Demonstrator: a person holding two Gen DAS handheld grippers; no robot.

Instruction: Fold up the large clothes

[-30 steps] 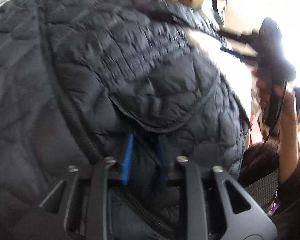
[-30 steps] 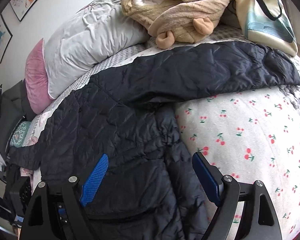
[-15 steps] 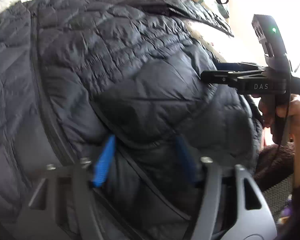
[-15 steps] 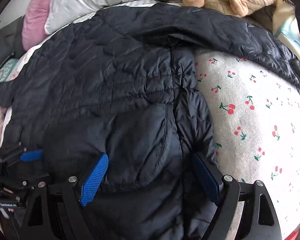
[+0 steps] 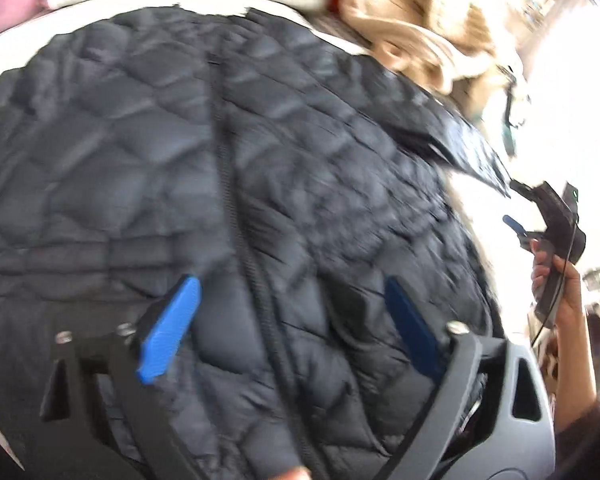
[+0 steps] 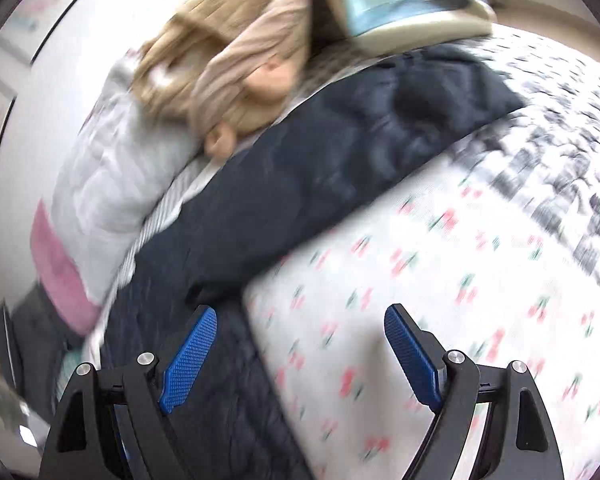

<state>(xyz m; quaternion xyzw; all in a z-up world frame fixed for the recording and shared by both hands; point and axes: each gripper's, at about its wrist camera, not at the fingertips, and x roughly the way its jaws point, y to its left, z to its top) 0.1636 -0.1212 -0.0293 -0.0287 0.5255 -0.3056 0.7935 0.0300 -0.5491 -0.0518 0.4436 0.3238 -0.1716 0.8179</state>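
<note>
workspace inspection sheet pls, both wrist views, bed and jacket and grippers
surface: bed with a white cherry-print sheet, grey patterned blanket toward the far side.
job's things: dark quilted jacket spread on the bed, zip running down its middle; one sleeve stretched across the sheet.
clutter: beige plush heap, tote bag, white pillow, pink pillow.
grippers: left gripper over the jacket, jaws opening, pads not pressing on it; right gripper open, nothing between its pads.
cables: thin dark cable hanging by the hand on the right gripper.
surroundings: white wall with framed pictures; both views motion-blurred.
</note>
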